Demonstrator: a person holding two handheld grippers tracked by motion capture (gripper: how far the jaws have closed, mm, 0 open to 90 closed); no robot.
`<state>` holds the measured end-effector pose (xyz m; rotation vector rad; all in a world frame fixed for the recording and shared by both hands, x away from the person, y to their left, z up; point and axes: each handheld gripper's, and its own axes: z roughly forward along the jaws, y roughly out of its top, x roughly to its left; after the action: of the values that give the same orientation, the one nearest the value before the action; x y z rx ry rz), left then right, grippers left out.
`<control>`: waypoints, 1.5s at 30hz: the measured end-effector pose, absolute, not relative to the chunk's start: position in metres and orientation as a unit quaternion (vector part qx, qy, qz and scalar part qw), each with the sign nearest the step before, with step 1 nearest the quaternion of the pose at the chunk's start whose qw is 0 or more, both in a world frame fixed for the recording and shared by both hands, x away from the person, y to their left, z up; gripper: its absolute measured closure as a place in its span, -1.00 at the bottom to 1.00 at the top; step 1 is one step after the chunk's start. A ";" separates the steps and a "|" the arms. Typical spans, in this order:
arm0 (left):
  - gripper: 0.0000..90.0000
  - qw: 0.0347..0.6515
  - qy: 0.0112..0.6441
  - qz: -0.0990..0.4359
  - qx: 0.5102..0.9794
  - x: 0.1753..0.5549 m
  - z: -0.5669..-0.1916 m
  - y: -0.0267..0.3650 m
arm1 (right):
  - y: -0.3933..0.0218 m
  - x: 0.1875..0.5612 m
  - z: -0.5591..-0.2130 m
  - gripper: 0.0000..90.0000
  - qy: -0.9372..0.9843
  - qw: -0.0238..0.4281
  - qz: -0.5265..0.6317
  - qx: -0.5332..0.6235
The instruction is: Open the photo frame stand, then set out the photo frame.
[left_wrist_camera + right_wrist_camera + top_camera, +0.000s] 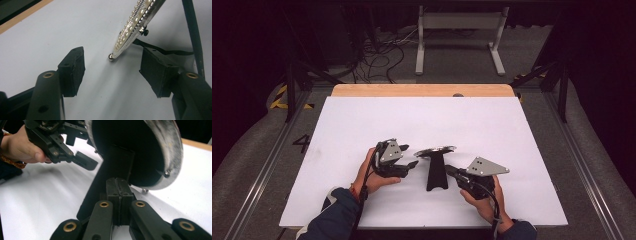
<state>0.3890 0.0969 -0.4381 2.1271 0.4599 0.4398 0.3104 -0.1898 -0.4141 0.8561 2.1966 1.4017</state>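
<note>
Left gripper (111, 72) standing with fingers (72, 71) spread, pinching nothing; pearl-studded silver rim (132, 27) of black display stand (436, 172) hanging between and just beyond them, untouched. Right gripper (119, 195) pressing fingers together, empty, tips right against stand's black post (110, 170).

Three cameras, one white table (362, 115)

High view looks forward and down from the person's side — each claw view sits close, low over the table, sharing the pearl-rimmed stand (435, 165).
</note>
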 end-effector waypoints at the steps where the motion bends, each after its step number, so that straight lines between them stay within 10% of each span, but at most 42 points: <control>1: -0.19 0.447 0.183 0.176 0.858 0.389 -0.438 0.097 | -0.188 0.309 -0.414 1.00 0.784 0.201 0.502 0.303; 23: 0.61 0.470 0.194 0.158 0.846 0.395 -0.452 0.080 | -0.122 0.298 -0.438 1.00 0.804 0.220 0.469 0.293; 45: 0.47 0.473 0.202 0.163 0.842 0.396 -0.451 0.073 | -0.098 0.302 -0.458 1.00 0.824 0.215 0.421 0.312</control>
<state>0.3955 0.0731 -0.4513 2.0605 0.4948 0.4001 0.3017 -0.0975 -0.4577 0.8650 2.2854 1.1679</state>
